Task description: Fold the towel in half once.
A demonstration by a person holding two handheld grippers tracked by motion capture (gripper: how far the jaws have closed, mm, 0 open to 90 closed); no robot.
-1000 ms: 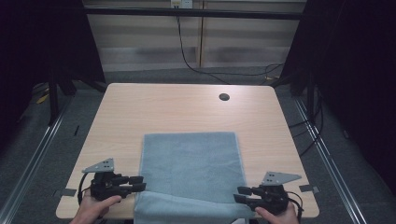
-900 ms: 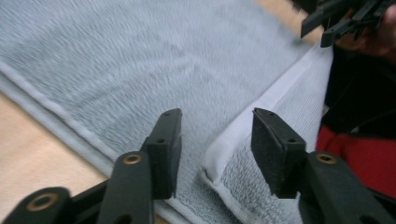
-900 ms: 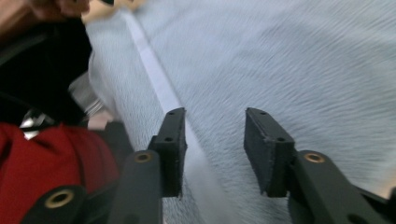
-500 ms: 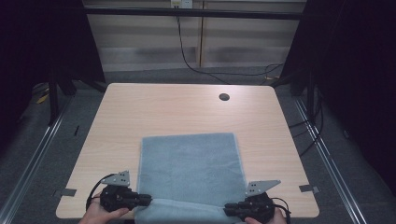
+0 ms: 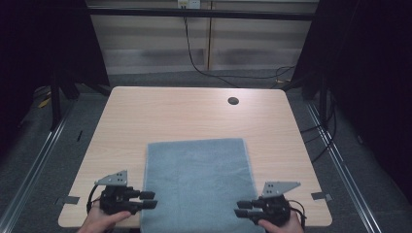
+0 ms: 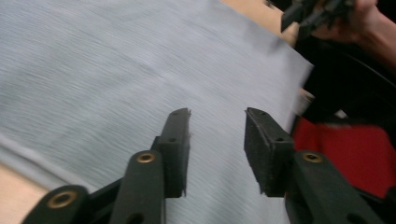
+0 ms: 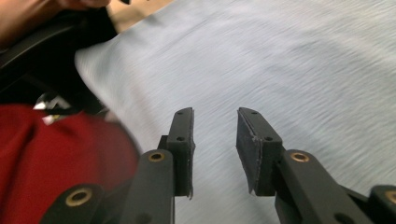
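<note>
Left tool (image 5: 145,200) and right tool (image 5: 244,208): jaws parted, just been opening, nothing pinched; pads over the near corners of the grey towel (image 5: 197,179). Towel flat on the bench (image 5: 184,116), near hem overhanging the front edge. Probably a fold: not yet started, both corners yet to be gripped. Gripper views: ribbed weave, red cloth beneath. High view: whole layout, cable hole (image 5: 233,101).

The light wooden table (image 5: 160,116) has a small dark round hole (image 5: 233,101) near its far right corner. Strips of grey tape (image 5: 321,196) sit at the near corners — beyond the far edge, a black cable (image 5: 192,53) trails down the panelled wall onto grey floor.
</note>
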